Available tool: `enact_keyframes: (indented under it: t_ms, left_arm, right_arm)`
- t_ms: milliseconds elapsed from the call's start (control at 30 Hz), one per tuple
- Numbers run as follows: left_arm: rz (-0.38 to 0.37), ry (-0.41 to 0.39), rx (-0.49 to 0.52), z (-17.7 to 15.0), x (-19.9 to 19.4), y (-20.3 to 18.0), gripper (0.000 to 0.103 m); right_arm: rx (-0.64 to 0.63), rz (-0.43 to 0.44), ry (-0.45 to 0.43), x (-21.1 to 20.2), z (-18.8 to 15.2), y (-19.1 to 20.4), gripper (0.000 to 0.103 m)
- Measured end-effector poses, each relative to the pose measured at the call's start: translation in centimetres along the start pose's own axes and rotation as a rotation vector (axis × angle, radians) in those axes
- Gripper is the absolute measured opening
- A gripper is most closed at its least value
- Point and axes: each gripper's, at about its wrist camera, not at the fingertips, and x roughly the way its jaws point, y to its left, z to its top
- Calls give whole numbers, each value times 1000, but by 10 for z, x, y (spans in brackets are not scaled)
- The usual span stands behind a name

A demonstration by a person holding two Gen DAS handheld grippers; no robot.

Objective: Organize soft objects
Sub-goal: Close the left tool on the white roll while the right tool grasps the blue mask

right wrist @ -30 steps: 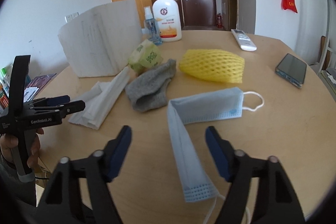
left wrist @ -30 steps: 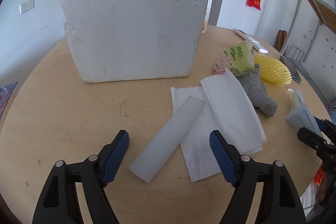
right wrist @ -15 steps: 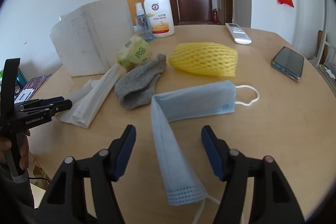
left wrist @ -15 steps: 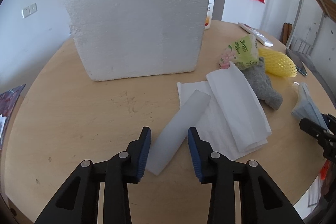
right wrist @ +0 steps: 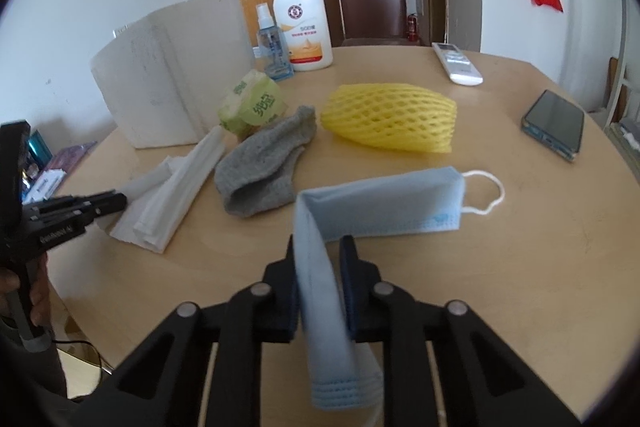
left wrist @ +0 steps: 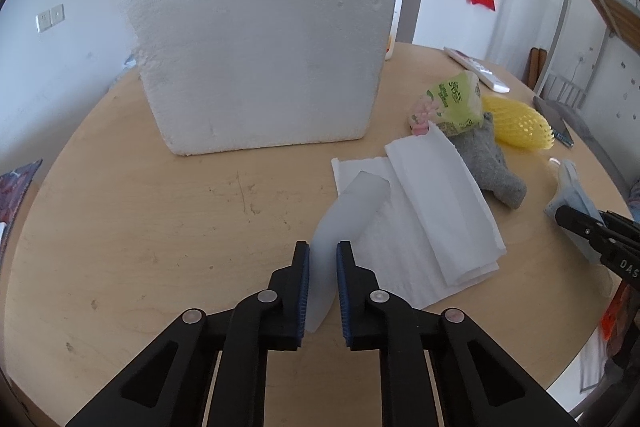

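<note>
The left gripper (left wrist: 322,283) is clamped on the near end of a translucent white foam strip (left wrist: 352,205); its jaws have just been closing, and the blue pads (left wrist: 305,281) are pressed against the strip from both sides. The strip's far end is laid across a stack of folded white paper towels (left wrist: 436,211) just to the right. Beyond the towels a grey sock (left wrist: 490,169) is seen, touching a green tissue pack (left wrist: 456,99), with a yellow foam fruit net (left wrist: 518,123) behind it. A large white styrofoam box (left wrist: 260,39) is stood farther back on the round wooden table (left wrist: 140,227).

The right gripper (right wrist: 320,285) is clamped on one folded half of a light blue face mask (right wrist: 384,205); its jaws have just been closing too, with the mask pinched between them. The mask is bent in an L, its other half lying flat on the table with a white ear loop (right wrist: 486,193) at the right end. Past it, a lotion pump bottle (right wrist: 302,23), a small spray bottle (right wrist: 274,43), a white remote control (right wrist: 458,63) and a smartphone (right wrist: 554,123) are set apart near the far edge. A hand (right wrist: 24,291) is seen at the left edge, holding the left gripper's handle.
</note>
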Motion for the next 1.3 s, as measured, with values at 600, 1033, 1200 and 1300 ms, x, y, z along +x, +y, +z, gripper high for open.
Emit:
enact_keyframes:
  t_ms: [600, 1033, 1200, 1300]
  left_arm:
    - [-65, -110, -11, 7, -35, -2, 7]
    - [-65, -142, 6, 3, -48, -9, 7]
    - [-58, -159, 11, 2, -54, -11, 7]
    - [-59, -172, 10, 2, -58, -12, 7]
  right_arm:
    - [56, 86, -97, -18, 4, -4, 17]
    - [43, 86, -146, -31, 3, 3, 6]
    - [48, 89, -195, -45, 7, 3, 6]
    - [45, 89, -216, -51, 10, 4, 6]
